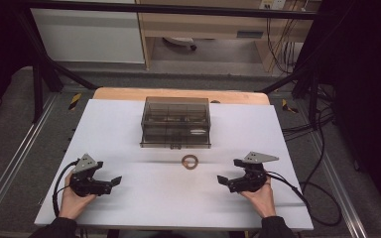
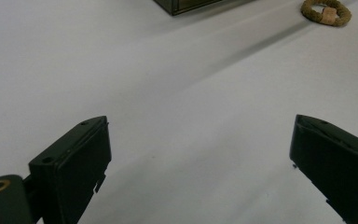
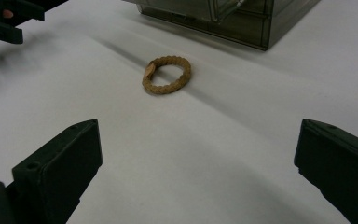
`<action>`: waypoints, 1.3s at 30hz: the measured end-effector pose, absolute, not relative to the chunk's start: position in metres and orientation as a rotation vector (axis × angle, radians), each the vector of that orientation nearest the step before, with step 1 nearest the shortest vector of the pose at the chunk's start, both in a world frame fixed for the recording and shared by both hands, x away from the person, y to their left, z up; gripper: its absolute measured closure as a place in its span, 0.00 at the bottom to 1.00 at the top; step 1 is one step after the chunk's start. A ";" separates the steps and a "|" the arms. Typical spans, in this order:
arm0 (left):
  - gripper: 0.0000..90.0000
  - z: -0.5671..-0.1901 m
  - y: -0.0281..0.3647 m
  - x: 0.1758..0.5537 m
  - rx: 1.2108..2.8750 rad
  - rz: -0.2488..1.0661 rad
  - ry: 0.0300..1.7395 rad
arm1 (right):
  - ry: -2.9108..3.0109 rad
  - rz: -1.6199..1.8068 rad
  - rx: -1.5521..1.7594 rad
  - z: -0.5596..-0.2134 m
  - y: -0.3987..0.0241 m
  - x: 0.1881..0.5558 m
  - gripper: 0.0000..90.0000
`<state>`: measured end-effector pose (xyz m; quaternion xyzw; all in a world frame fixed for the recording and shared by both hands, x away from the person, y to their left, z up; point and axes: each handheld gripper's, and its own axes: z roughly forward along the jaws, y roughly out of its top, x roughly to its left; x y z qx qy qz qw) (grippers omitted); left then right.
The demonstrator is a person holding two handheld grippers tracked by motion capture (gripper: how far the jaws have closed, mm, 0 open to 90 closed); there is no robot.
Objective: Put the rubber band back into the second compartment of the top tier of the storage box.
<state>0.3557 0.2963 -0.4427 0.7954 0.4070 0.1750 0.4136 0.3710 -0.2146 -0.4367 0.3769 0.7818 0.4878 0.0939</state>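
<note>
A braided ring [image 1: 190, 161] lies near the middle of the table [image 1: 129, 124], just in front of a smoky plastic box [image 1: 176, 122]. The left gripper [image 1: 115, 181] and right gripper [image 1: 224, 179] rest near the front edge, both with jaws wide apart and holding nothing.

Left gripper [image 1: 115, 182] and right gripper [image 1: 224, 179]: black bodies, grey three-cornered top plates, trailing black cables (brass-coloured insert beside one jaw). Dark sleeves [image 1: 59, 225].
</note>
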 end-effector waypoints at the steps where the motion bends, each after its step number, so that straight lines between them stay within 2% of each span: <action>1: 0.05 -0.443 0.296 0.356 1.999 0.440 1.024 | 2.323 1.443 1.118 -0.436 -0.211 0.372 0.02; 39: 0.05 -0.443 0.297 0.356 2.002 0.442 1.028 | 2.372 1.333 1.149 -0.442 -0.152 0.403 0.06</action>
